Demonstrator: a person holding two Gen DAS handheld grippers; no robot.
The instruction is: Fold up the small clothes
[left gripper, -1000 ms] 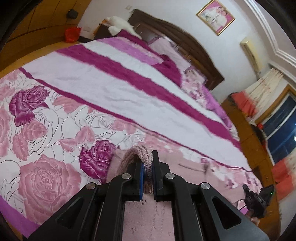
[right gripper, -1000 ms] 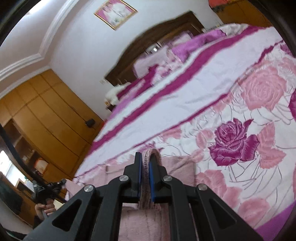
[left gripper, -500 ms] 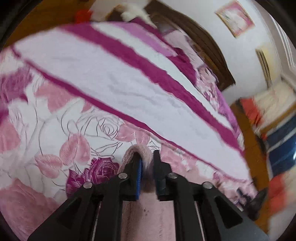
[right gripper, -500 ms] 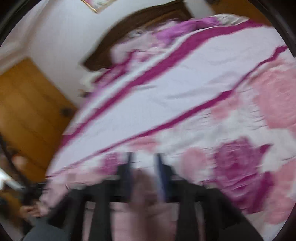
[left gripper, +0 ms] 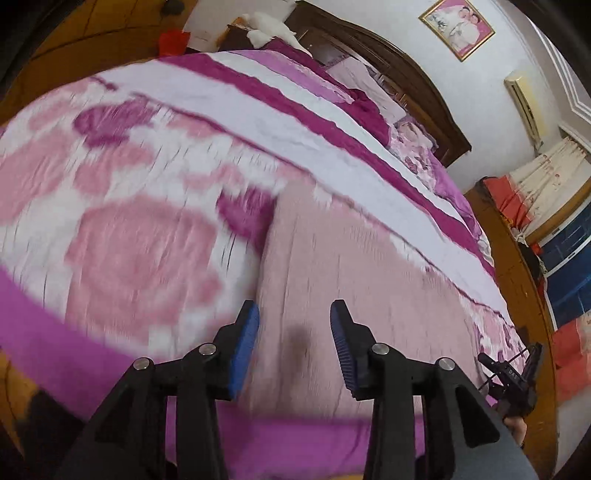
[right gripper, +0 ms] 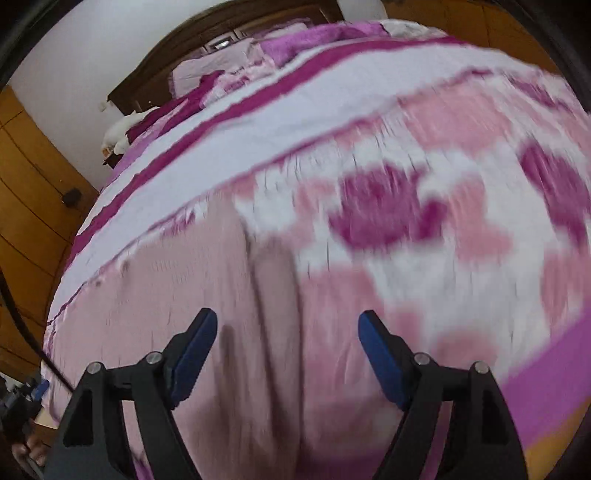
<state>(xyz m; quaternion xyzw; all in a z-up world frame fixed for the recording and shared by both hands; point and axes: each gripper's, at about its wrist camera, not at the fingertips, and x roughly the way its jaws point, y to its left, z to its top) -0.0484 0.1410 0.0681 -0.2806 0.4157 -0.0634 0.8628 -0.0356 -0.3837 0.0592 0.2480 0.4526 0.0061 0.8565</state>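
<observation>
Both views are pretty smeared with motion blur, so take the fine detail with a grain of salt. My left claw (left gripper: 294, 314) has its blue pads spread wide apart with nothing between them, hanging over the pink knit garment (left gripper: 354, 280). That garment is lying flat on the bed (left gripper: 155, 236), spread from the middle of the left view out toward 3 o'clock, with its left edge running up toward 12 o'clock from just beside the left pad. There's a dark smudge on the fabric right between the pads, can't tell if it's a shadow or a mark.

Right claw (right gripper: 287, 317) is the same story: pads wide apart, gripping nothing, above the same pink knit garment (right gripper: 192, 295), which fills the view from center down to 6 and across to 9 o'clock. A lengthwise ridge or fold runs up through the fabric toward 12 o'clock. I can't tell whether either claw touches the cloth.

The rose-print bedspread (right gripper: 424, 206) takes up everything from 1 to 4 o'clock in the right view. In the left view, the dark wooden headboard (left gripper: 399, 74) sits up around 1 o'clock, with a framed picture (left gripper: 457, 28) on the wall above it.
</observation>
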